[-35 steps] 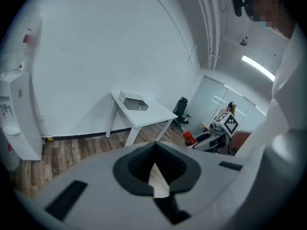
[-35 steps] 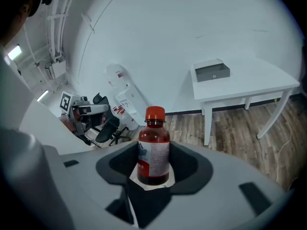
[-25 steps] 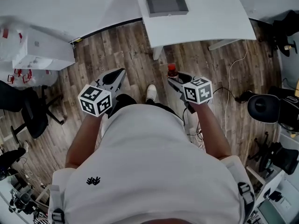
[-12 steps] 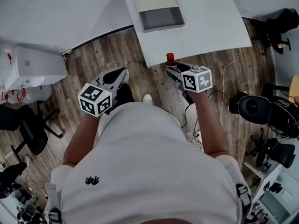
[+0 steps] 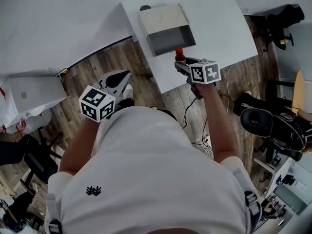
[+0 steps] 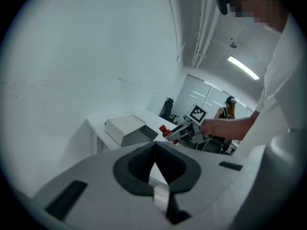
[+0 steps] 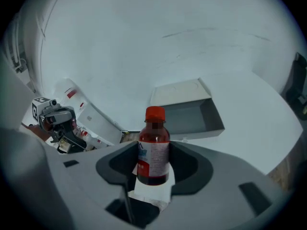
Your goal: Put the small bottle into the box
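Note:
A small bottle with a red cap and dark red drink stands upright between the jaws of my right gripper, which is shut on its body. In the head view the bottle and right gripper hover over the near part of the white table, just in front of the box. The box is grey inside, open, with its pale lid folded back. My left gripper hangs over the wood floor left of the table, jaws together and empty. The left gripper view shows the box and bottle ahead.
Black office chairs stand at the right, and another at the far right of the table. White cartons sit on the floor at the left. A cable trails under the table edge. A white wall lies beyond the table.
The person has stepped toward the table. The right gripper with the bottle went from above the floor to above the table, close to the box. The left gripper kept its place beside the body.

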Available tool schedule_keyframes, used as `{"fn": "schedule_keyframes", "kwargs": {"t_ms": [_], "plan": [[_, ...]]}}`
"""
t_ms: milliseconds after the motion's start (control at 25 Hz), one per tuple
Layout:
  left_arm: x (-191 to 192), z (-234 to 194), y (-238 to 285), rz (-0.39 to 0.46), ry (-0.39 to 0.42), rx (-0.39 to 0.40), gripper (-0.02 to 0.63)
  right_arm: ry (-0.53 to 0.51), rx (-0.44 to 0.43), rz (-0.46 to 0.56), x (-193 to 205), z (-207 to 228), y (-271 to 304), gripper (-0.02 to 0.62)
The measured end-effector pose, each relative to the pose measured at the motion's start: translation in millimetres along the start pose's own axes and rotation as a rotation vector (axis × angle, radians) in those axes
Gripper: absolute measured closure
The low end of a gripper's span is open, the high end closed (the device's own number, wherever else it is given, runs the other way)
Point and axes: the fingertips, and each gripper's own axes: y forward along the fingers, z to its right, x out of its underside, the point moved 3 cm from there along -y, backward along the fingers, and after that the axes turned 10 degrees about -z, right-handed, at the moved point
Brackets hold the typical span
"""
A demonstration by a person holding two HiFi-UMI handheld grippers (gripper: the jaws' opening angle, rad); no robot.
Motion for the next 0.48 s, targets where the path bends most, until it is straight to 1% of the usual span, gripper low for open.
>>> {"fn": "schedule_keyframes", "kwargs": {"t_ms": [120, 240, 360, 480], "plan": [[-3.2, -19.5, -0.5, -0.022, -0.001, 0.021, 0.6, 0.015, 0.051, -0.022, -24.0, 17.2, 9.7, 0.388], [-1.5, -35.1, -1.0, -0.043, -0.015, 0.028, 0.6, 0.02, 0.084, -0.055, -41.6, 32.0, 23.0, 0.388], [-2.8, -44.3, -0.3, -0.046, -0.026, 0.014, 0.6, 0.009, 0.109, -0.11, -50.9, 43.7, 38.5, 0.388], [-8.9, -46.8, 3.1, -0.031, -0.046, -0.004, 0.6, 0.004, 0.113, -0.144, -56.6, 52.9, 50.7, 0.388]]}}
